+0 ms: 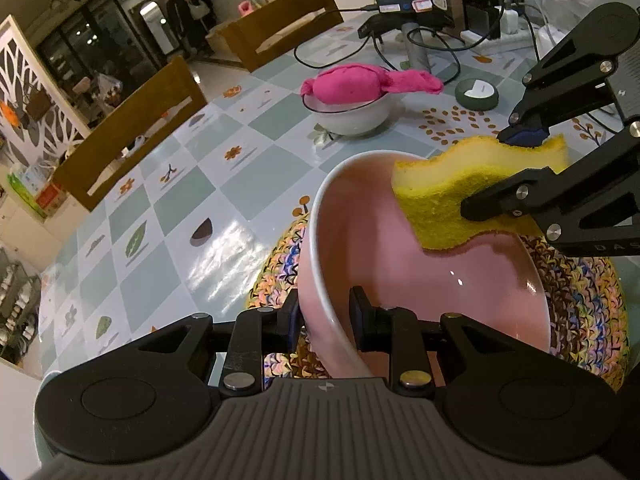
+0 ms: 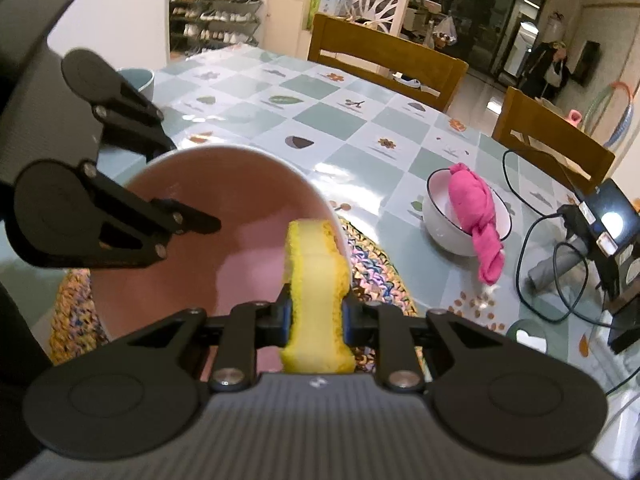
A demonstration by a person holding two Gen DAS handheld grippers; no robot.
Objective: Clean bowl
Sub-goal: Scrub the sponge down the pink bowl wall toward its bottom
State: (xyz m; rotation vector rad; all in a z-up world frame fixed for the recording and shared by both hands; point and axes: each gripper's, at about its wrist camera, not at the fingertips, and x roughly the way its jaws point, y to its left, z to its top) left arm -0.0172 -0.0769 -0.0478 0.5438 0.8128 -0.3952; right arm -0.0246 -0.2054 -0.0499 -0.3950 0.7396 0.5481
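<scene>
A pink bowl is tilted above a woven multicoloured mat. My left gripper is shut on the bowl's near rim, one finger outside and one inside. My right gripper is shut on a yellow sponge and holds it against the bowl's far inner rim. In the right wrist view my right gripper pinches the sponge upright at the edge of the bowl, with my left gripper on the rim opposite.
A white bowl holding a magenta cloth stands farther back on the tiled table. A green dish, cables and a device stand lie beyond. Two wooden chairs line the table's far edge.
</scene>
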